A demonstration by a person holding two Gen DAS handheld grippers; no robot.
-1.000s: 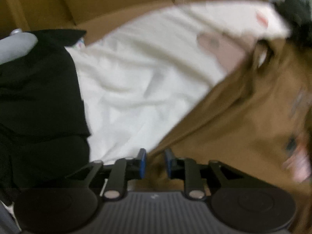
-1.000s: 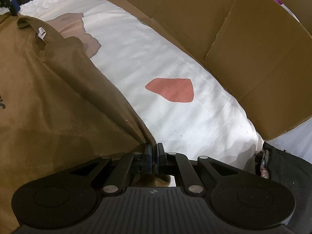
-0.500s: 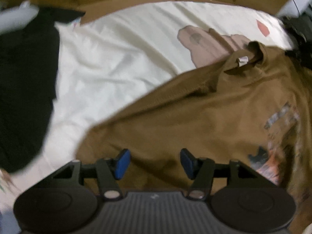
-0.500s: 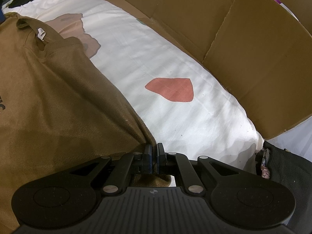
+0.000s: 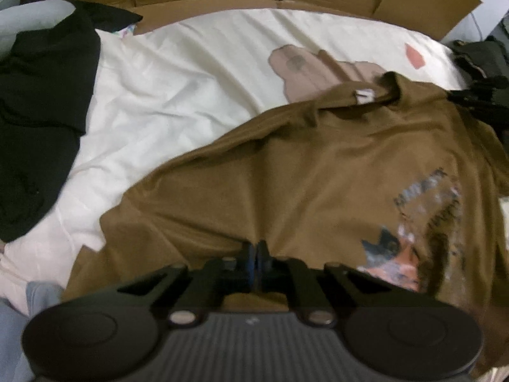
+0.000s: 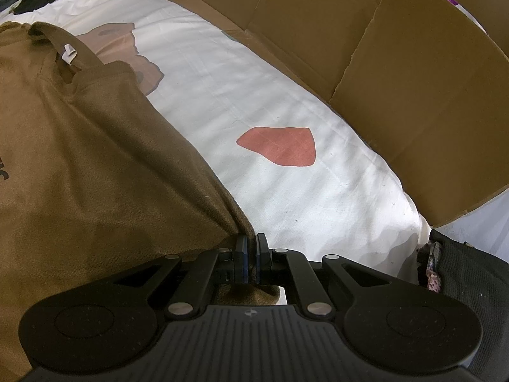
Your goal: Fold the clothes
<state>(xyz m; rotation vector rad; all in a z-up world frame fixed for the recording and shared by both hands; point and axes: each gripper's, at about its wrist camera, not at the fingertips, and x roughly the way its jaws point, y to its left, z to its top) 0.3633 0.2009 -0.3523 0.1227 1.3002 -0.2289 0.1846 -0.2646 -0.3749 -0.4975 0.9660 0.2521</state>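
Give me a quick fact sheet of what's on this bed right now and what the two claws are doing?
surface: white bedsheet with a red patch
main garment: brown T-shirt, spread out, printed side up
left claw: shut, pinching a pucker of the shirt's fabric
right claw: shut on the shirt's edge
other clothing: black garment beside the sheet
backdrop: cardboard panels behind the bed
folds made: none visible yet

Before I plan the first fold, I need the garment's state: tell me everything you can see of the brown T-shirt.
The brown T-shirt is soft knit, lying spread and wrinkled, print side up, on the white bedsheet. Its collar, with a small white tag, points away from the cameras. A faded multicoloured graphic with dark lettering marks the chest. The left gripper pinches its fabric; the right gripper pinches its bunched edge.
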